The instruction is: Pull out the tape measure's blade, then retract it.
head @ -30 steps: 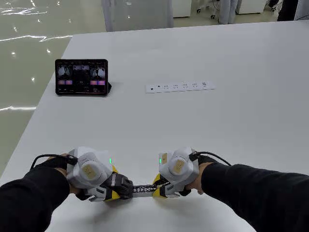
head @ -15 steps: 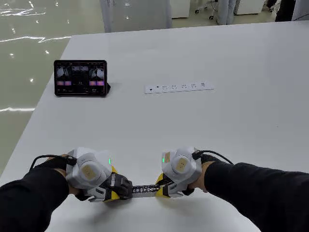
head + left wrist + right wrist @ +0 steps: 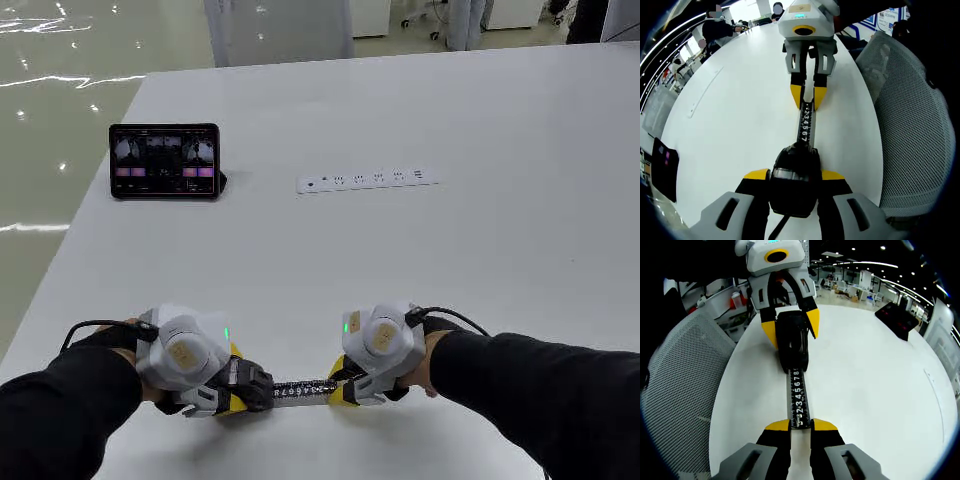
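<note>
A black tape measure case [image 3: 795, 175] sits between the yellow-tipped jaws of my left gripper [image 3: 795, 175], which is shut on it near the table's front edge [image 3: 235, 385]. Its black blade with white numbers [image 3: 303, 389] runs a short way to the right. My right gripper [image 3: 801, 425] is shut on the blade's end [image 3: 798, 423]. In the right gripper view the case [image 3: 793, 340] lies ahead, held by the left gripper [image 3: 790, 330]. In the left gripper view the right gripper [image 3: 807, 95] faces me, pinching the blade [image 3: 805, 122]. The right gripper [image 3: 345, 388] in the head view sits right of the case [image 3: 252, 384].
A tablet [image 3: 165, 160] stands at the table's far left. A white power strip [image 3: 367, 180] lies mid-table. The white table [image 3: 480, 230] spreads wide beyond it. A grey mesh chair [image 3: 910, 125] is beside the table's near edge.
My right gripper has moved to the right, drawing more of the blade out of the case. The left gripper and case have stayed in place.
</note>
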`<state>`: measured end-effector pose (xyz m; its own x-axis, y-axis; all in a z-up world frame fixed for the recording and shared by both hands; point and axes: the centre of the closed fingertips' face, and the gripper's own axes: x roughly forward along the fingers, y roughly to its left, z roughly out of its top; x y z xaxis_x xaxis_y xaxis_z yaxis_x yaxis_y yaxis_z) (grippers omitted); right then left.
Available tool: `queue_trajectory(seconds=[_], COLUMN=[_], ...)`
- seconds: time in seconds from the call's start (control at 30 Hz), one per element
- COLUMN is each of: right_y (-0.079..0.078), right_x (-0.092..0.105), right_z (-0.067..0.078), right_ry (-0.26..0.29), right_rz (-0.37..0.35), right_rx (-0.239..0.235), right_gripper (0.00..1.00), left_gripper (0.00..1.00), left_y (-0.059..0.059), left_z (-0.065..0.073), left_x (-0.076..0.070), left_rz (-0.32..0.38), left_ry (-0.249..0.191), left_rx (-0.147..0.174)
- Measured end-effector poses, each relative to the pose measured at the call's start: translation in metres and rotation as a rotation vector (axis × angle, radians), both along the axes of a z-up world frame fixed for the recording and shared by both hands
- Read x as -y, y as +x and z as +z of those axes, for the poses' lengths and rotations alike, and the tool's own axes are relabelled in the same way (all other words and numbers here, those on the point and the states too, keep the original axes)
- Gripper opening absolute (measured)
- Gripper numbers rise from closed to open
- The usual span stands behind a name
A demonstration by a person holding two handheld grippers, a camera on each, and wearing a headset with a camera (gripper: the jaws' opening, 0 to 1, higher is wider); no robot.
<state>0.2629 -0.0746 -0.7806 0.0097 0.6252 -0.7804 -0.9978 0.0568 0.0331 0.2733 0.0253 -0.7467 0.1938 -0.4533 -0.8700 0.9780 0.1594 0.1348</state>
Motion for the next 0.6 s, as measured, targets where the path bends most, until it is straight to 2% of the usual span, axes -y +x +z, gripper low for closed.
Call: queue_trajectory(seconds=[0.6], right_y=[0.002], right_x=[0.017], right_z=[-0.001], right_ry=[-0.015], right_rz=[-0.018], right_rx=[-0.001], right_gripper=[0.1], left_gripper=[0.31], left_y=[0.0], left_z=[0.0], left_x=[0.001], left_rz=[-0.001], left_ry=[-0.001], left_rx=[0.004])
